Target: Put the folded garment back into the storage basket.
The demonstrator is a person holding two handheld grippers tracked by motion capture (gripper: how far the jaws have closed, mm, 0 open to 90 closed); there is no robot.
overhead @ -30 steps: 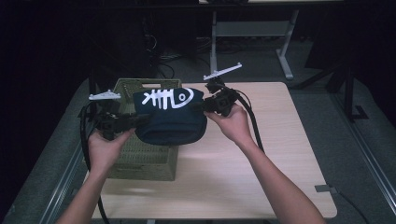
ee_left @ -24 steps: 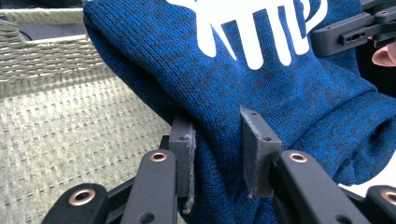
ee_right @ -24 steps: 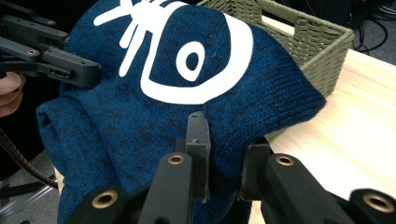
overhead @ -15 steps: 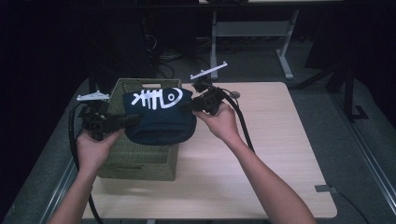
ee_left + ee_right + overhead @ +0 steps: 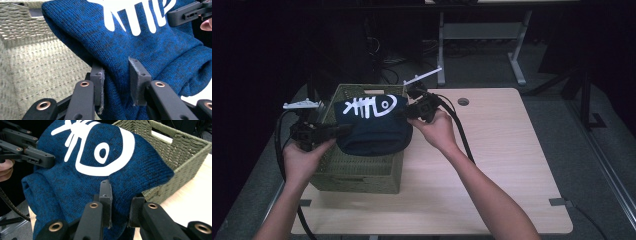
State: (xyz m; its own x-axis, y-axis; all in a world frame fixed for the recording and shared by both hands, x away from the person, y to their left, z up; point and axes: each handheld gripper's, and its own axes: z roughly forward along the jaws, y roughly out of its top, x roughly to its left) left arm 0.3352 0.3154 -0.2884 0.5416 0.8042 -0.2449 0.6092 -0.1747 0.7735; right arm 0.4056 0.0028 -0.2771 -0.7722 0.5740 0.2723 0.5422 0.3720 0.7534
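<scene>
A person's left gripper (image 5: 343, 131) clamps the left end of a folded blue knitted garment (image 5: 373, 127), its fingers (image 5: 98, 81) pinched on a thick fold of the knit. The garment (a white fish-skeleton print faces up) hangs stretched between the two hands, directly above the open green woven basket (image 5: 362, 172) that stands at the left side of the tabletop (image 5: 512, 165). Its long axis runs left to right, from one gripper to the other, roughly in line with the basket's shorter span. At the right end, the right gripper (image 5: 408, 113) is likewise clenched on the cloth, fingers (image 5: 105, 195) biting a fold near the edge. The bundle lies between both sets of fingers, neither hand nearer than the other, and the basket's hollow sits straight below, so the coming move looks to be a level lowering by both hands together.
</scene>
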